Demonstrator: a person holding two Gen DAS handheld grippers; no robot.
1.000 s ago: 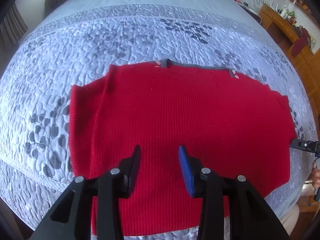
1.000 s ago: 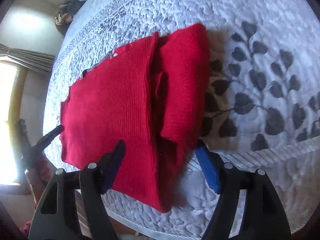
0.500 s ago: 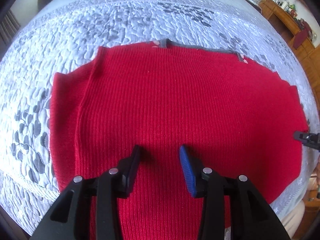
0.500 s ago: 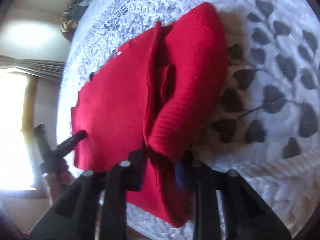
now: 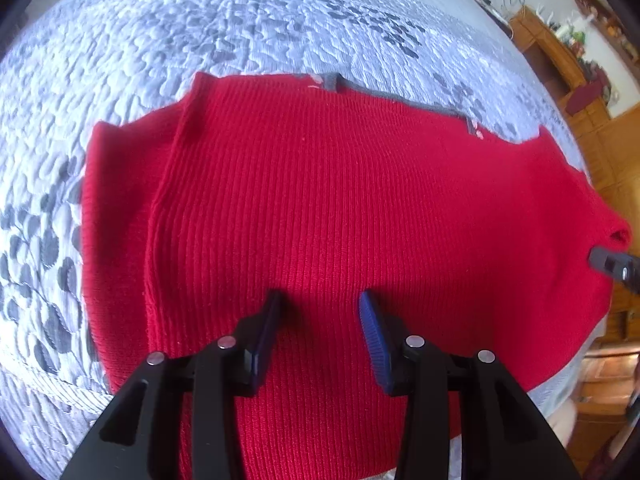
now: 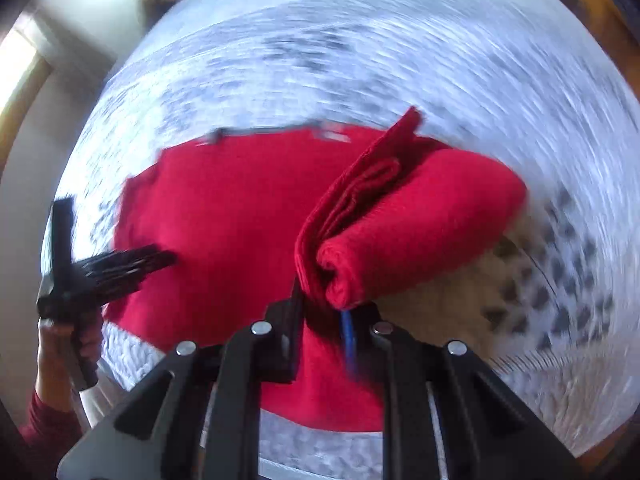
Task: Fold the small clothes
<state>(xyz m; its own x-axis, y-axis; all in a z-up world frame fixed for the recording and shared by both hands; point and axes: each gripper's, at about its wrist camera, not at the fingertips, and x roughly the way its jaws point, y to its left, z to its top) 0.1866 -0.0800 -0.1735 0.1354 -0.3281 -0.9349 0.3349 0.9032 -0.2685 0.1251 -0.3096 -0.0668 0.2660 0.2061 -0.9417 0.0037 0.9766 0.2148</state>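
The soft, limp red sweater (image 5: 340, 208) on the quilted bed (image 5: 240, 32) is clamped at its side fold by the right gripper (image 6: 326, 312); the left gripper (image 5: 320, 320) is held unclenched above the hem, best gripped there.

No text, label, brand, number or sign can be read in either wrist view. The small pale patches at the grey neckline of the red sweater (image 5: 340, 208) are too small to make out, and the right wrist view is blurred.
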